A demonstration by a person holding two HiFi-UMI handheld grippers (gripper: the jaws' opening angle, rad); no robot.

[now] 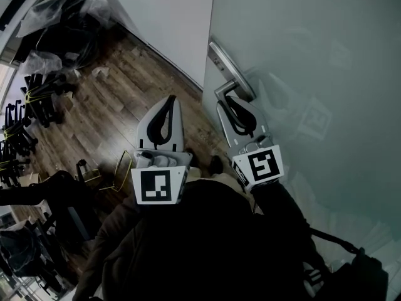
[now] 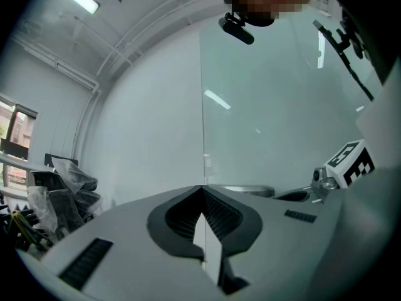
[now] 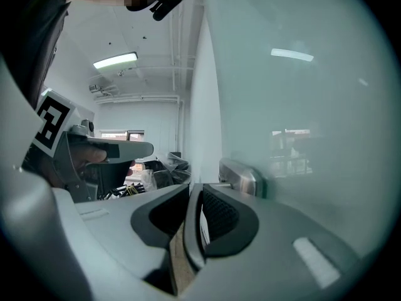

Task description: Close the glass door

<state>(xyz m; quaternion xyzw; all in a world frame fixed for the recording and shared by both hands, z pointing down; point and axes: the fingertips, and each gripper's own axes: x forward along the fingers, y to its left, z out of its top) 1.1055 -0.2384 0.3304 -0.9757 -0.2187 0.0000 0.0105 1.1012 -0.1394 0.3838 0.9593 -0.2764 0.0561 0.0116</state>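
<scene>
Wooden floor (image 1: 113,105) lies open left of the glass door (image 1: 313,55) edge. Right gripper (image 1: 232,100), jaws together and empty, sits at the handle (image 1: 227,73); left gripper (image 1: 168,99), likewise closed on nothing, hangs near.

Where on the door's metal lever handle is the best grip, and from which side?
Probably the straight bar of the lever handle, which stands off the glass door. Approach from the person's side with the right gripper, whose tips lie right by it; its jaws are together, so open them to straddle the bar.
</scene>
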